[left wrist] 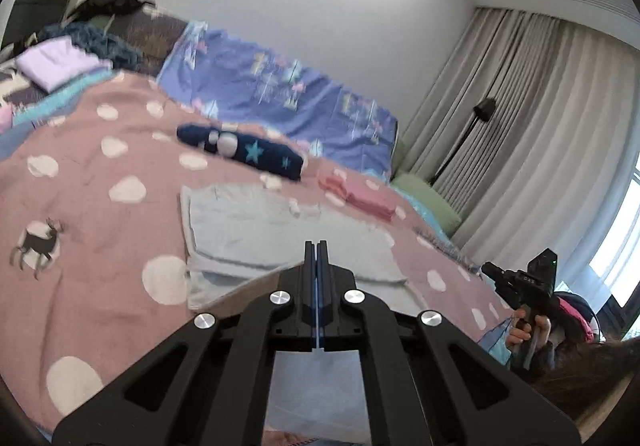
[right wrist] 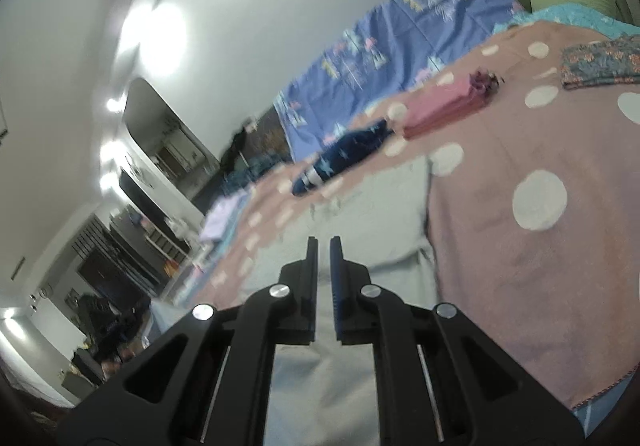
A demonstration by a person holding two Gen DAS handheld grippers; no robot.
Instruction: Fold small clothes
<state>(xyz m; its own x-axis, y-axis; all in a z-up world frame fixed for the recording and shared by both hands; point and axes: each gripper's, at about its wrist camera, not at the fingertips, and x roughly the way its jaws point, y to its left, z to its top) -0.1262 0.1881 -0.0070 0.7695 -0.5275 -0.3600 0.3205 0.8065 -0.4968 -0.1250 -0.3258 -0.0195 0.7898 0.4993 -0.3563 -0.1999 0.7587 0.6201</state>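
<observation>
Pale blue-grey garment point(left wrist: 280, 230) lies flat on the pink polka-dot bedspread point(left wrist: 100, 254), partly folded, long axis running L–R across my front in the left wrist view, near hem at the bed's edge. It sits straight ahead of and just under both tools. My left gripper point(left wrist: 316, 246) has its fingers pressed together, a thin strip of light-blue fabric showing between them, so I judge it clamped on the garment's near edge. My right gripper point(right wrist: 324, 242) hovers over the same cloth point(right wrist: 360, 222) w/ fingers a narrow gap apart, nothing between them. Left is the one in contact; right is near, not gripping. Next fold prob. goes away from me, across the short axis, toward the folded navy star-print piece point(left wrist: 244, 150) & folded pink piece point(left wrist: 360, 194) beyond. Lilac folded item point(left wrist: 56, 62) lies well apart, far left.
</observation>
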